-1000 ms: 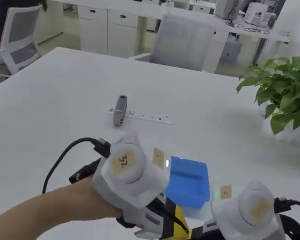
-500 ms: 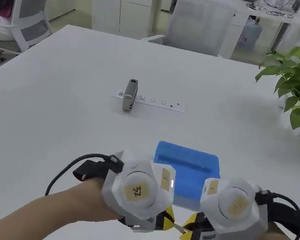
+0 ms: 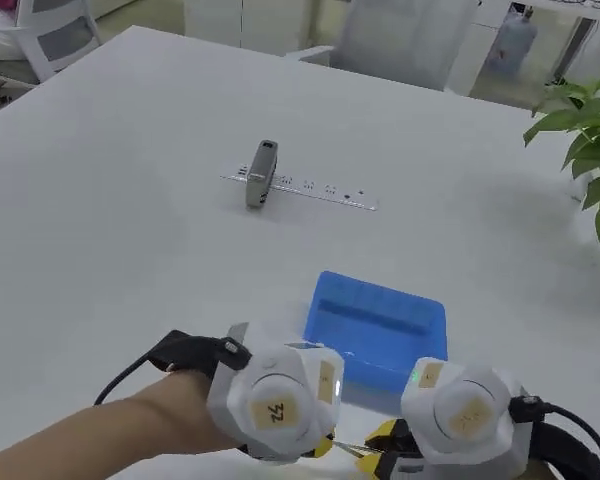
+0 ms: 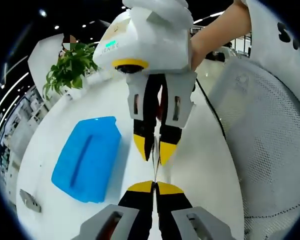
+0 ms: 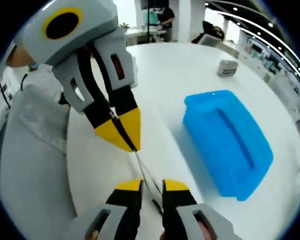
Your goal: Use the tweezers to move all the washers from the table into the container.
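Note:
The blue container (image 3: 380,320) lies on the white table (image 3: 130,200), just beyond both grippers. My left gripper (image 3: 325,445) and right gripper (image 3: 380,440) face each other tip to tip at the near edge. Thin metal tweezers (image 3: 348,450) bridge the two. In the left gripper view my own yellow tips (image 4: 155,187) are shut on the tweezers (image 4: 154,172), and the right gripper (image 4: 155,150) points back at them. In the right gripper view the tweezers (image 5: 142,167) run from the left gripper (image 5: 127,140) down between my right gripper's (image 5: 151,186) narrow jaws. The container (image 5: 230,140) is to the right.
A white power strip (image 3: 320,190) with a grey adapter (image 3: 262,172) plugged in lies mid-table. A leafy plant (image 3: 590,130) stands at the right edge. Grey chairs (image 3: 400,40) stand beyond the far edge, and a mesh chair (image 4: 260,140) is close behind the grippers.
The two grippers have drawn together until their tips meet on the tweezers. The head camera has tilted down, so the container and power strip sit lower in view.

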